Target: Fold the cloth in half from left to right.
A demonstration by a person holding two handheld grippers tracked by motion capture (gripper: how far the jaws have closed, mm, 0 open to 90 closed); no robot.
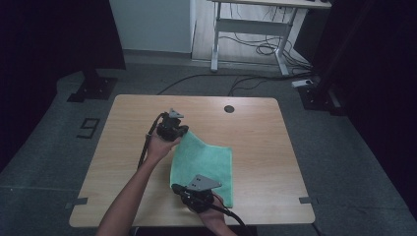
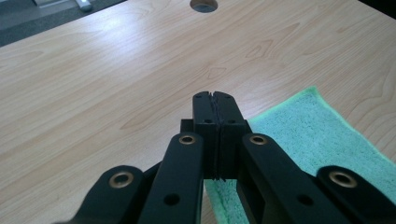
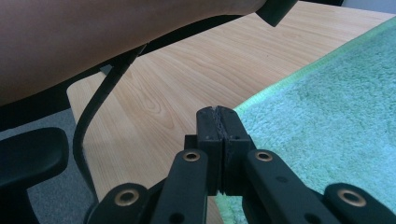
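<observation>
Cloth between left gripper and right gripper, touching both.

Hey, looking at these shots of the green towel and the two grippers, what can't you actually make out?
- High view: the green towel's near left corner lies under the right gripper.
- Left gripper view: whether the shut left gripper pinches the towel's edge; its own jaws hide that.
- Right gripper view: the same, below the jaws.
- Left gripper view: the table's hole is cut off by the top edge.
</observation>
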